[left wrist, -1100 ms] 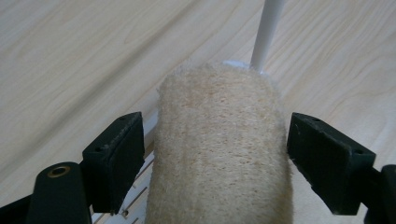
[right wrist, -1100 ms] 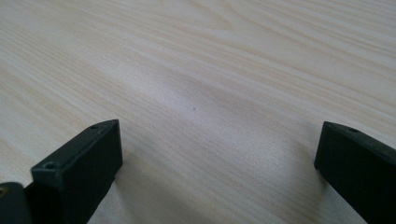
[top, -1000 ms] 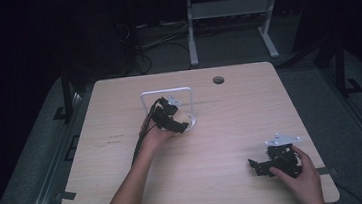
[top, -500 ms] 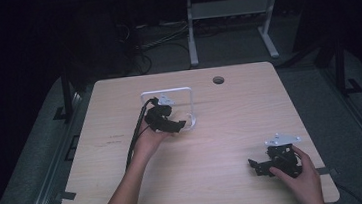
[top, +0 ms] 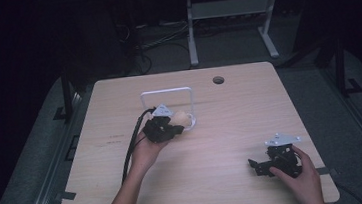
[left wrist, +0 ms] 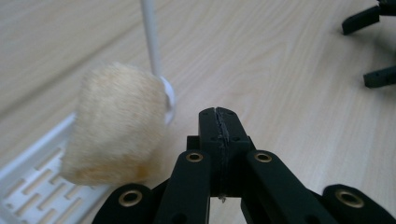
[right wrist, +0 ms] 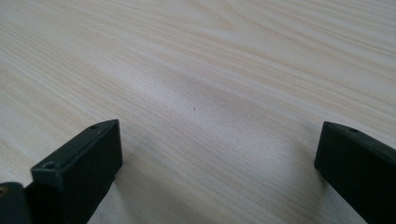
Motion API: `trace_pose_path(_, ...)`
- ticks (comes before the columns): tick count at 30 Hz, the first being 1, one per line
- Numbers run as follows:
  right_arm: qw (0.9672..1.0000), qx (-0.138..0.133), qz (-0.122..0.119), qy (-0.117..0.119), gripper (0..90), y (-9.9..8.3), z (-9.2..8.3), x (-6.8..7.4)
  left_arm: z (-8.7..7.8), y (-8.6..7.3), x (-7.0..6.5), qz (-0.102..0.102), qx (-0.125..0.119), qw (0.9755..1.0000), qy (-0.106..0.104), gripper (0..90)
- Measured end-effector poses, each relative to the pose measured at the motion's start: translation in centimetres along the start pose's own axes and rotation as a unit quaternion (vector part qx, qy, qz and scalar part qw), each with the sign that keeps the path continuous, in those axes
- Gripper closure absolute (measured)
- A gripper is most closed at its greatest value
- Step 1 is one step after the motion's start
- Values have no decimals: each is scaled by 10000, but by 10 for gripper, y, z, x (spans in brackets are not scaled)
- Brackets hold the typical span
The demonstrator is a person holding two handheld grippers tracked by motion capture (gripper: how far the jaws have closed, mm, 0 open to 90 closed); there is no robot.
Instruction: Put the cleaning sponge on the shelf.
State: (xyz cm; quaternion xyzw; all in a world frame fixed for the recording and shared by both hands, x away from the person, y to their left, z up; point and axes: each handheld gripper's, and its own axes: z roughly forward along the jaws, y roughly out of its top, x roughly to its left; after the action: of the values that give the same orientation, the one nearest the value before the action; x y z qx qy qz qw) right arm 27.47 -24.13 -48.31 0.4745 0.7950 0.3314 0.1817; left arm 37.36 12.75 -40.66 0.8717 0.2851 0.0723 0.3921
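A cream fuzzy object (top: 181, 118) rests at the foot of a white wire rack (top: 165, 91), at the middle of the wooden table. In the left gripper view the fuzzy object (left wrist: 116, 130) lies just left of my left gripper (left wrist: 218, 114), beside the jaws and not between them. The jaws have just been closing and now meet with nothing in them. In the high view the left gripper (top: 171, 128) sits right by the rack. My right gripper (top: 258, 165) rests at the near right of the table. Its jaws stand wide open over bare wood (right wrist: 219, 140).
The rack's slotted white base (left wrist: 28, 186) and a thin upright post (left wrist: 150, 37) stand close to the left jaws. A round cable hole (top: 218, 80) is at the table's far side. Table legs and cables lie on the dark floor beyond.
The left hand and gripper have drawn slightly back from the rack, toward the near left. The right hand has stayed put.
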Motion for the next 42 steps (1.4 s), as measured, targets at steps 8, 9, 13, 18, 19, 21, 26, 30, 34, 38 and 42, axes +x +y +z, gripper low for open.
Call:
trace_pose_path(8,10000,-2,10,2,7,0,0,0,22,-18,-2,59,271,9996,-21,898)
trace_pose_path(9,10000,-2,10,2,7,0,0,0,24,-20,-1,80,307,9995,-4,898)
trace_pose_path(13,10000,-1,7,2,7,0,0,0,29,-25,3,0,349,9994,38,898)
trace_pose_path(18,10000,-2,7,2,6,0,0,0,30,-27,8,-19,372,9992,144,895)
trace_pose_path(19,10000,-1,8,3,7,0,0,0,29,-28,10,-69,338,9992,194,895)
trace_pose_path(21,10000,-1,8,2,7,0,0,0,27,-29,13,-102,325,9991,253,895)
trace_pose_path(26,10000,-1,10,3,7,0,0,0,23,-32,18,-145,311,9988,358,887)
trace_pose_path(30,10000,-2,8,3,7,0,0,0,20,-34,23,-216,259,9984,446,885)
trace_pose_path(34,10000,-2,10,3,6,0,0,0,16,-35,27,-265,256,9978,554,885)
trace_pose_path(38,10000,-1,9,2,7,0,0,0,13,-38,32,-282,246,9973,639,885)
trace_pose_path(42,10000,-2,10,3,7,0,0,0,10,-40,38,-308,226,9965,743,885)
